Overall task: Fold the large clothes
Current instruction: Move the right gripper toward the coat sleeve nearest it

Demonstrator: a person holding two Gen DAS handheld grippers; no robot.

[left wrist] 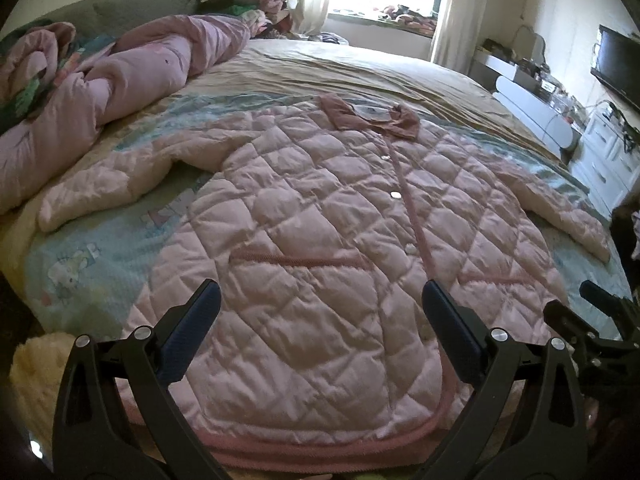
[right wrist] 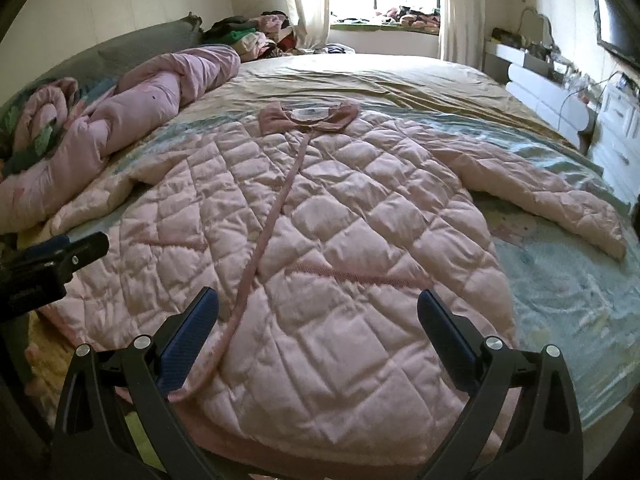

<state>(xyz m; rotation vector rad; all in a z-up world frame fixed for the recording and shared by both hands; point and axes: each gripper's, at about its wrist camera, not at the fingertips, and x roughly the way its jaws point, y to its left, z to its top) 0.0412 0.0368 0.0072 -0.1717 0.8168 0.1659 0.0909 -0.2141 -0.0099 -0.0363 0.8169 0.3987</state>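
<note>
A large pink quilted coat (left wrist: 320, 216) (right wrist: 340, 220) lies spread flat on the bed, front up, collar (left wrist: 372, 114) (right wrist: 308, 116) at the far end, both sleeves out to the sides. My left gripper (left wrist: 320, 304) hovers open over the coat's hem, left of the button placket. My right gripper (right wrist: 318, 308) is open above the hem's right half. The right gripper (left wrist: 600, 308) shows at the lower right edge of the left wrist view; the left gripper (right wrist: 60, 252) shows at the left edge of the right wrist view. Neither holds anything.
A rolled pink duvet (left wrist: 120, 92) (right wrist: 120, 108) lies along the bed's left side. The bed (left wrist: 400, 68) has a beige sheet and a light blue cartoon cover (left wrist: 88, 264). White drawers and a TV (left wrist: 618, 64) stand at the right; a clothes pile (right wrist: 256, 32) sits by the window.
</note>
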